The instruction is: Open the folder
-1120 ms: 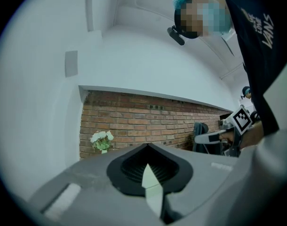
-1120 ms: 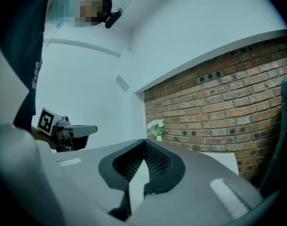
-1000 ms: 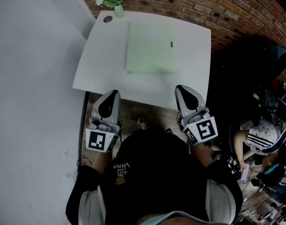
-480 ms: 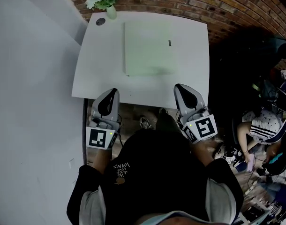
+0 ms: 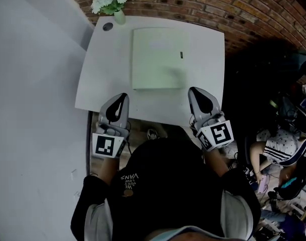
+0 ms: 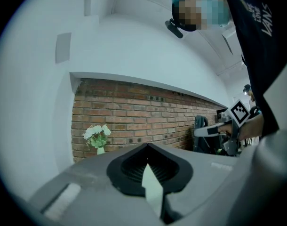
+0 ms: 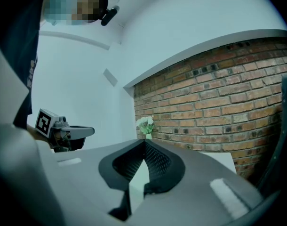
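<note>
Right now your left gripper (image 5: 124, 96) and right gripper (image 5: 192, 91) each have their jaws pressed together on nothing. Both are poised at the near edge of the tabletop (image 5: 95, 79). The folder (image 5: 157, 59) lies flat and closed mid-tabletop, just ahead and between them, which suits a two-handed start. Its small dark tab (image 5: 181, 54) sits by the right edge, so that is probably the opening side. The flower vase (image 5: 119, 16) stands apart at the back left corner.

Head view looks steeply down on the worktop (image 5: 105, 64); left gripper view and right gripper view face level, low, sharing the brick wall (image 6: 134, 112) and flowers (image 6: 97, 134).
</note>
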`<state>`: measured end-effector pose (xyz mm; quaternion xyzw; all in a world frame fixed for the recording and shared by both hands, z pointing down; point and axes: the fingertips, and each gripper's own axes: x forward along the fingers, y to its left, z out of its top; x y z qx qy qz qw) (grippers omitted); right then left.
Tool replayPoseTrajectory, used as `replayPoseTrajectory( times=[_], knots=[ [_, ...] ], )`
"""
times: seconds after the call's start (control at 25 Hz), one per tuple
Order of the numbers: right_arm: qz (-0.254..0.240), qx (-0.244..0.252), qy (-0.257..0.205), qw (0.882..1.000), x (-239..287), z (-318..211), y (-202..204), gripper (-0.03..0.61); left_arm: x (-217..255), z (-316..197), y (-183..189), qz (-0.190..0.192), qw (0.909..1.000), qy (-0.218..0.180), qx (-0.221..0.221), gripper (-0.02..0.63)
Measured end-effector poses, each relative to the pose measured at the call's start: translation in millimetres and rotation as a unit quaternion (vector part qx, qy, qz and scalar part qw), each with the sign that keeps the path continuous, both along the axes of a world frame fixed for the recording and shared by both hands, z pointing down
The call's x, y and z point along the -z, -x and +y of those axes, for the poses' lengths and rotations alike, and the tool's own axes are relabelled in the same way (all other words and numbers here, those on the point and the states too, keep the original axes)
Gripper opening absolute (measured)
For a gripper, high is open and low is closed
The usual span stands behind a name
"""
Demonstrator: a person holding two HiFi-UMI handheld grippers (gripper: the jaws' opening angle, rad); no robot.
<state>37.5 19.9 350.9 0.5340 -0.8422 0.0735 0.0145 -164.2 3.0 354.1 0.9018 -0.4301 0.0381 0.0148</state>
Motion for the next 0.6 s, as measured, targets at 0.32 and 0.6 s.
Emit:
replayPoseTrajectory(
  times=[0.32,0.6],
  knots=[
    [-0.001,0.002,0.010,1.000,-8.6,-24.5,-24.1,-0.002,-2.2,-27.6,-37.1,-0.040,0.9988,-0.008,-0.029,0.000],
    [-0.005,-0.012,0.021,1.000,-22.0,-36.9,-49.1,-0.002,-18.4,-37.8,-80.9,-0.067,0.9958,0.005,-0.063,0.015]
  ],
)
